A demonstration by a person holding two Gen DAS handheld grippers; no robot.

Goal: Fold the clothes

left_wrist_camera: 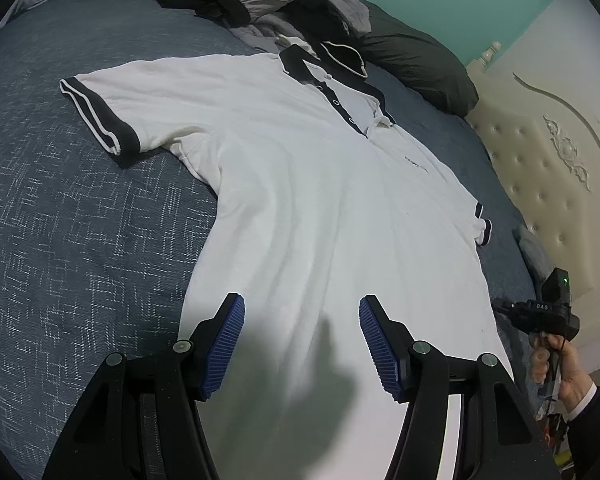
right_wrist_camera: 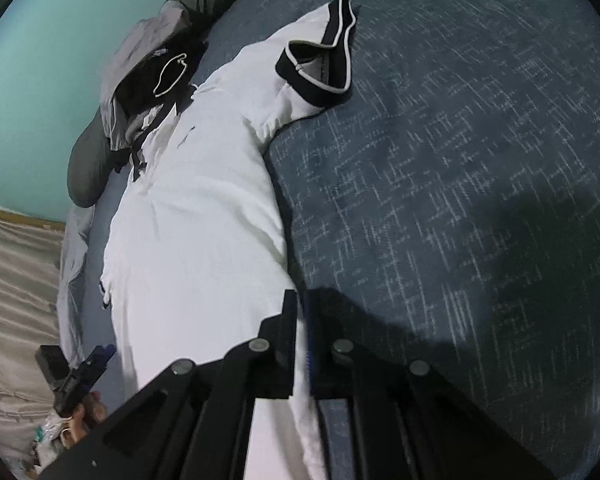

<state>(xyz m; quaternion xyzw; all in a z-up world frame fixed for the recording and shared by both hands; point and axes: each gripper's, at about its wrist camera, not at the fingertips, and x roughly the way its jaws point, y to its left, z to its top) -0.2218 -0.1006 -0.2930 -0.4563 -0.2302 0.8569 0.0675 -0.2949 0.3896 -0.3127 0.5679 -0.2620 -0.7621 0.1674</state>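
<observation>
A white polo shirt [left_wrist_camera: 300, 184] with a black collar and black-banded sleeves lies face up on the bed, collar far from me. In the left wrist view my left gripper [left_wrist_camera: 302, 302] hangs open above the shirt's lower part, nothing between its blue pads [left_wrist_camera: 224, 344]. At the shirt's right edge a hand holds the other gripper [left_wrist_camera: 548, 314]. In the right wrist view my right gripper [right_wrist_camera: 300, 304] is shut on the side edge of the shirt [right_wrist_camera: 196, 220], white cloth pinched between its fingers. The black-cuffed sleeve [right_wrist_camera: 320, 64] lies beyond.
The bed has a dark blue patterned cover [left_wrist_camera: 72, 220]. Grey and black clothes [left_wrist_camera: 284, 0] and dark green pillows [left_wrist_camera: 420, 64] are piled behind the collar. A cream tufted headboard [left_wrist_camera: 540, 168] borders the right side.
</observation>
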